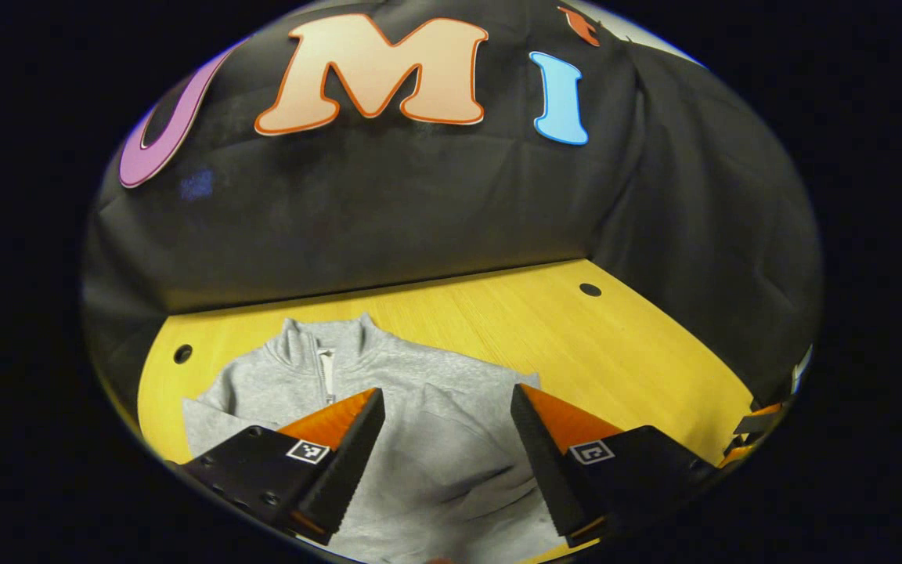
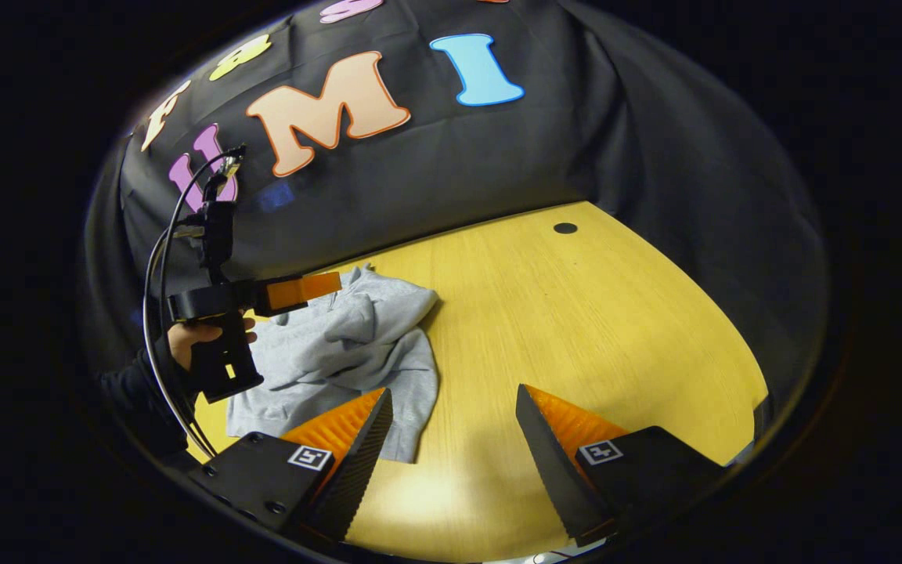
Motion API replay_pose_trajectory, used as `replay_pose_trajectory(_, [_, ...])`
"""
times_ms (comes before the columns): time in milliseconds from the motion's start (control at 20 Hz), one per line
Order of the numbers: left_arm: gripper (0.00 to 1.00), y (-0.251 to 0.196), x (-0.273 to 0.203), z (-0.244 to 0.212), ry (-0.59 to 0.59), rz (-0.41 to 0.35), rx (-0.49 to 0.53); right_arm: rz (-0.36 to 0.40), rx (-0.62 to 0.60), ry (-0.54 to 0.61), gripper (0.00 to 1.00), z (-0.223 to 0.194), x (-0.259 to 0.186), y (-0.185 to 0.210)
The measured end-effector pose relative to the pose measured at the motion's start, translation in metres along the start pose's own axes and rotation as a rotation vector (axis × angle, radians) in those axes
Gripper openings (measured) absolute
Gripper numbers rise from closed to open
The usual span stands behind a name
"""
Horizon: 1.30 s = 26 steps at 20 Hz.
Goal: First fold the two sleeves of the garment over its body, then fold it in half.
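A grey zip-neck sweatshirt [image 1: 420, 415] lies flat on the yellow wooden table [image 1: 615, 352], collar toward the booth wall, with a sleeve folded across its chest. My left gripper [image 1: 447, 407] hovers over the garment's middle, open, nothing between its fingers. In the right gripper view the same sweatshirt [image 2: 357, 345] lies to the left, and my right gripper [image 2: 455, 407] stands open over bare table beside the garment's right edge. The left gripper [image 2: 302, 290] and the hand [image 2: 185, 338] holding it show above the sweatshirt there.
Round holes sit in the tabletop near the back corners [image 1: 589, 289] [image 1: 182, 353] [image 2: 564, 228]. Black cloth walls close the table at the back and the right. Bare table stretches to the right of the garment [image 2: 615, 313].
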<state>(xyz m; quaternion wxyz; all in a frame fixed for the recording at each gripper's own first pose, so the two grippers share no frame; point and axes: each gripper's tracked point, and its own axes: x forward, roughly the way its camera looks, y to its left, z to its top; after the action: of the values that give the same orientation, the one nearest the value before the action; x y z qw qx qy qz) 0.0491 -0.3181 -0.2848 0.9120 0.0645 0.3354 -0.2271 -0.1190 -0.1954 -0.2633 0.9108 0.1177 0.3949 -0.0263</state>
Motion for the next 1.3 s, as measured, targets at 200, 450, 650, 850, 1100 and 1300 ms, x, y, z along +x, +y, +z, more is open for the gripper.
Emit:
replay_pose_trajectory(200, [0.96,0.028,-0.036,0.004,-0.057,0.027,-0.029,0.041,-0.022,0.007,0.98,0.000,0.015,0.028])
replay_pose_trajectory(450, [0.96,0.086,-0.081,-0.014,-0.081,0.124,-0.012,0.054,-0.080,0.012,0.98,-0.006,0.032,0.052])
replay_pose_trajectory(650, [0.96,0.127,-0.115,-0.047,-0.058,0.191,-0.032,0.046,-0.128,0.022,0.98,-0.013,0.044,0.061])
replay_pose_trajectory(850, [0.96,0.156,-0.141,-0.094,0.003,0.246,-0.116,0.036,-0.159,0.048,0.98,-0.022,0.058,0.067])
replay_pose_trajectory(1100, [0.97,0.178,-0.168,-0.160,0.106,0.296,-0.159,0.012,-0.200,0.081,0.99,-0.036,0.072,0.065])
replay_pose_trajectory(1300, [0.97,0.179,-0.176,-0.204,0.166,0.289,-0.172,0.000,-0.211,0.121,0.99,-0.050,0.078,0.062])
